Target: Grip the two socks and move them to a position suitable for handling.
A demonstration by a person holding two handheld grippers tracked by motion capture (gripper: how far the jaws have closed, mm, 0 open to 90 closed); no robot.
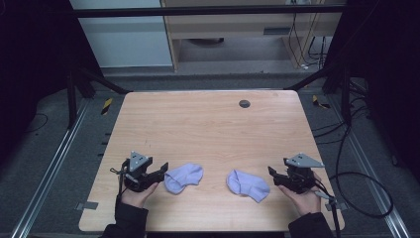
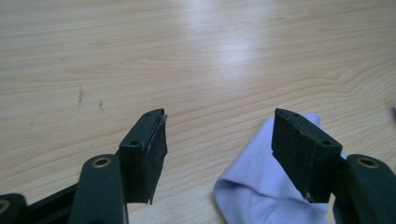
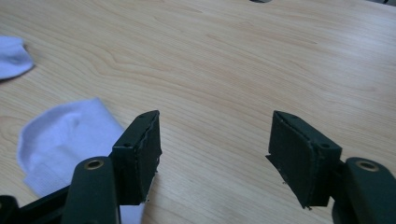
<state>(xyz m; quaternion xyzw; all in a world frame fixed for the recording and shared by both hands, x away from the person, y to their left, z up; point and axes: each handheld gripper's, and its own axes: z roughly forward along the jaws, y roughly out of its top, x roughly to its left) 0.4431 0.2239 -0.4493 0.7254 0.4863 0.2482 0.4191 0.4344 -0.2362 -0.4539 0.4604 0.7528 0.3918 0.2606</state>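
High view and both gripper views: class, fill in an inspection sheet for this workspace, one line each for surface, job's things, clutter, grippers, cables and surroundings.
Surface: light wooden table, bare apart from the socks; a round dark grommet near the far edge.
Job's things: left sock and right sock, pale lilac, lying flat and apart near the front edge.
Clutter: nothing seen.
Grippers: left hand-held gripper open, its jaws beside the left sock; right hand-held gripper open, just right of the right sock; neither grips anything.
Cables: black cable loops off the table's right side.
Surroundings: grey carpet floor, metal rails, dark frame, pale cabinet behind.
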